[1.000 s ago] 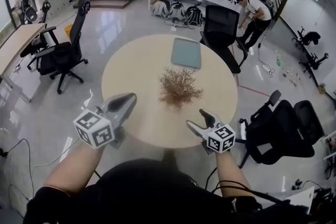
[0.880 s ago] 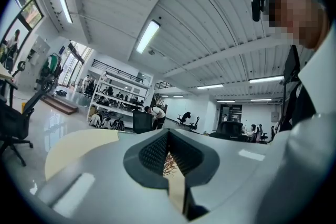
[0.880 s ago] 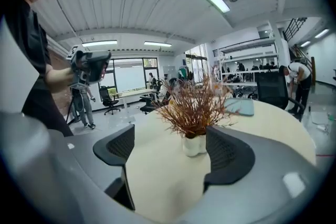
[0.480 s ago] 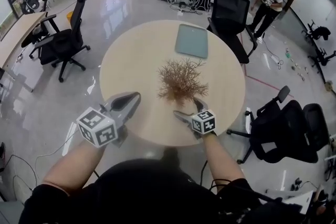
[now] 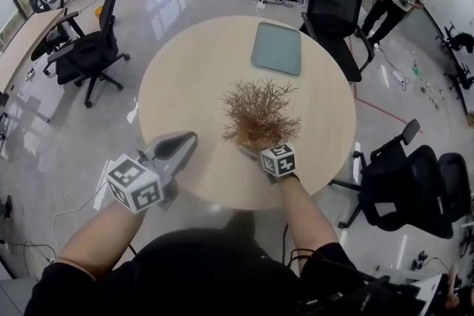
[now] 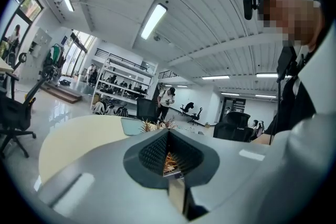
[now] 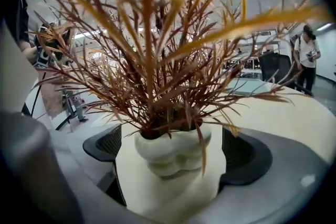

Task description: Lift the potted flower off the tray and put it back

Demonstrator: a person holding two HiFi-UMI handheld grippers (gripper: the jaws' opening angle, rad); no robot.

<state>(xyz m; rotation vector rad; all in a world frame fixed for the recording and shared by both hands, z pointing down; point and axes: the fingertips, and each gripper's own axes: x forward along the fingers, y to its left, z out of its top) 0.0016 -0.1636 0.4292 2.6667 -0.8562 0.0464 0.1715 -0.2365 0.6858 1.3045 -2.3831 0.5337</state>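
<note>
Flower [image 5: 261, 115] stands on the bare table [image 5: 185, 70], well apart from the tray [image 5: 277, 48] at its 12 o'clock. Your right gripper [image 5: 259, 147] has dropped in from 5 o'clock to its base, and its jaws have just been opening. They now stand wide apart on either side of the pot [image 7: 170, 152], not pressing it. The grasp looks ready, so close next. Your left gripper [image 5: 185, 141] hangs at 8 o'clock, jaws together, empty. The flower is upright, with wispy rust-orange sprigs in a white, bulging pot.
</note>
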